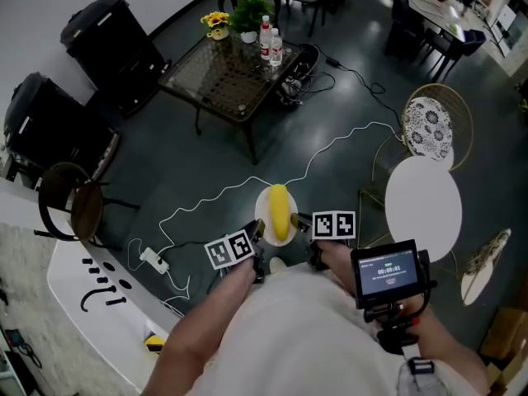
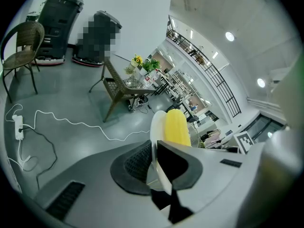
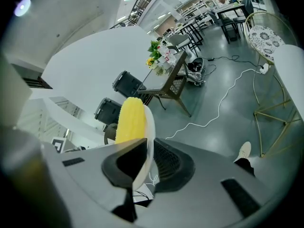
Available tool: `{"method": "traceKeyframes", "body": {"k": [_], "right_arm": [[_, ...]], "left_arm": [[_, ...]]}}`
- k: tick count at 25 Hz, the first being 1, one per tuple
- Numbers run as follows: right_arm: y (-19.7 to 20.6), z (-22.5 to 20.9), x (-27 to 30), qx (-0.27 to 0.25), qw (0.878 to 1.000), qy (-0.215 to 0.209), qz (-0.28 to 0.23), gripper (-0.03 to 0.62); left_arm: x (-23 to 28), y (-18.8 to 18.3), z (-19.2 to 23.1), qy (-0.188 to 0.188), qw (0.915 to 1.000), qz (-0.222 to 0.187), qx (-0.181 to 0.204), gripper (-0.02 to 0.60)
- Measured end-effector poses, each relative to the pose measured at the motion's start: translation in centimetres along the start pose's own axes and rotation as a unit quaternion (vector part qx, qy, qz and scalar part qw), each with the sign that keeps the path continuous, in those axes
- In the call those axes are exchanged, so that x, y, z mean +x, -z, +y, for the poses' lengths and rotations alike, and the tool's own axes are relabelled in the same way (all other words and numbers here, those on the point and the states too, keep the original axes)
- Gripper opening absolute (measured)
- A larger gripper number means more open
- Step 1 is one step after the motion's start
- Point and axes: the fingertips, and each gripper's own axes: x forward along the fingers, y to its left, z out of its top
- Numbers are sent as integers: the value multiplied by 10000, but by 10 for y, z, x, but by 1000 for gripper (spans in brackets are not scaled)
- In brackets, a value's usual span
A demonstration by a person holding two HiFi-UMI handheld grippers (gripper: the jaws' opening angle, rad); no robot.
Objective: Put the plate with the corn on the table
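Plate (image 1: 265, 207) of corn (image 1: 280, 213) aloft, left hand-held gripper (image 1: 257, 235) and right hand-held gripper (image 1: 301, 222) tight on rim.

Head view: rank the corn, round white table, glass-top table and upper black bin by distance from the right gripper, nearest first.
From the right gripper:
1. corn, just to its left, on the plate that its jaws clamp.
2. round white table, off to the right.
3. glass-top table, ahead, upper centre.
4. upper black bin, far upper left, by the wall.
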Motion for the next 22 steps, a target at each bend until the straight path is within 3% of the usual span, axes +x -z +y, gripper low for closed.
{"method": "traceKeyframes", "body": {"k": [22], "right_arm": [[-6,23,7,-70,9999,-72,61,48]], "left_arm": [[-17,-17,5,-70,9999,-144,-2,43]]}}
